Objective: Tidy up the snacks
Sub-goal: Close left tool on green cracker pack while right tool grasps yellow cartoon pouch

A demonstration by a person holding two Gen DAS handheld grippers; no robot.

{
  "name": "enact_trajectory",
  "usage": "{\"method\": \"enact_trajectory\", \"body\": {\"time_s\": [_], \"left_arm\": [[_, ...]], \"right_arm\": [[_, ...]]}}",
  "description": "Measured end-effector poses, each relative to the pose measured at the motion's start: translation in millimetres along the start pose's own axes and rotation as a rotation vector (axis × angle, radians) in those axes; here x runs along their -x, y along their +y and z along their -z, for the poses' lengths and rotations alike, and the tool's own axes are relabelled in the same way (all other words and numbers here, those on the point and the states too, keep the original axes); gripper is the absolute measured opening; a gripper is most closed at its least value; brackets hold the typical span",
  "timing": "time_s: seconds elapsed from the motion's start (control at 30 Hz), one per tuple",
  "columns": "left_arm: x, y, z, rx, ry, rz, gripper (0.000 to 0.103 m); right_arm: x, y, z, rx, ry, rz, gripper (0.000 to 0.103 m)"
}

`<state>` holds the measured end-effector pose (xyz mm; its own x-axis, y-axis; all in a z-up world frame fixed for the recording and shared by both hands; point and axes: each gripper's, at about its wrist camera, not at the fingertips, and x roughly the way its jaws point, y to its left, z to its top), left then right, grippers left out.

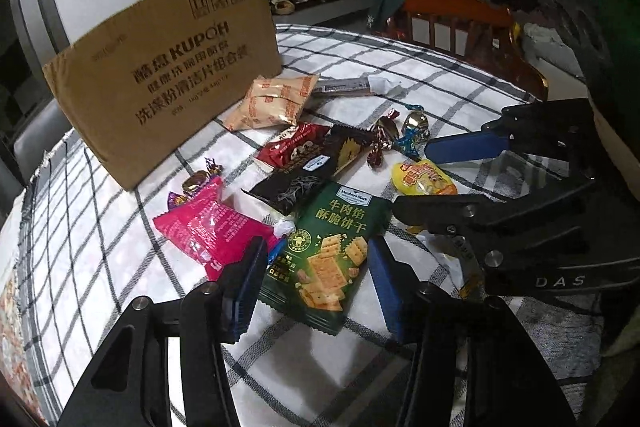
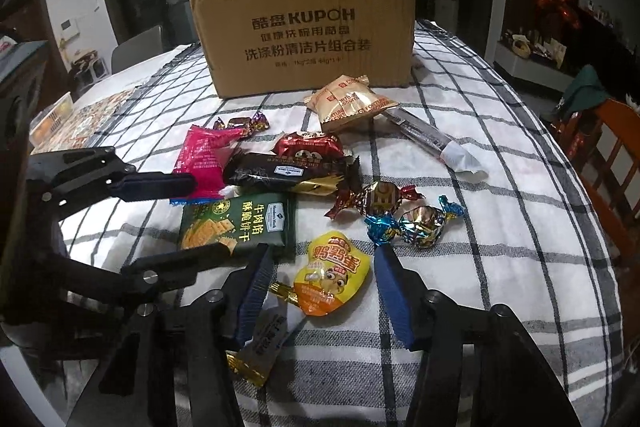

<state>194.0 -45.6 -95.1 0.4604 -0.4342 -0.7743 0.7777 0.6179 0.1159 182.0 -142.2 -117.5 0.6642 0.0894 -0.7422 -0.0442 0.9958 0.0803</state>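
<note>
Snacks lie spread on a checked tablecloth (image 1: 400,99) in front of a brown cardboard box (image 1: 168,67) (image 2: 308,27). My left gripper (image 1: 316,247) (image 2: 192,221) is shut on the green cracker packet (image 1: 328,251) (image 2: 236,223), its blue pads against the packet's two long edges. My right gripper (image 2: 323,255) (image 1: 432,179) stands open around the yellow egg-snack pouch (image 2: 332,275) (image 1: 424,179), with a gap beside its left pad. A gold-ended bar wrapper (image 2: 264,343) lies under the right gripper's left finger.
A pink packet (image 1: 212,227), black and red packets (image 1: 300,163), a tan pouch (image 1: 272,103), a long stick snack (image 2: 424,139) and foil-wrapped sweets (image 2: 420,223) lie around. A wooden chair (image 1: 460,27) stands at the table's far edge.
</note>
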Motion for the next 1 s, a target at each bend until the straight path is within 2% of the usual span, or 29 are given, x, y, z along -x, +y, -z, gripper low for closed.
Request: {"method": "enact_trajectory", "body": {"time_s": [0.3, 0.47, 0.57, 1.0], "left_arm": [[-11, 8, -3, 0.017, 0.032, 0.067, 0.053], [-19, 12, -4, 0.037, 0.057, 0.099, 0.057], [-21, 10, -6, 0.037, 0.063, 0.100, 0.057], [-8, 7, -6, 0.159, 0.067, 0.036, 0.053]], "right_arm": [[-7, -1, 2, -0.006, 0.026, -0.005, 0.049], [-8, -2, 1, -0.008, 0.022, -0.001, 0.045], [-8, -3, 1, -0.005, 0.022, -0.002, 0.040], [-1, -7, 1, -0.004, 0.019, -0.026, 0.039]]}}
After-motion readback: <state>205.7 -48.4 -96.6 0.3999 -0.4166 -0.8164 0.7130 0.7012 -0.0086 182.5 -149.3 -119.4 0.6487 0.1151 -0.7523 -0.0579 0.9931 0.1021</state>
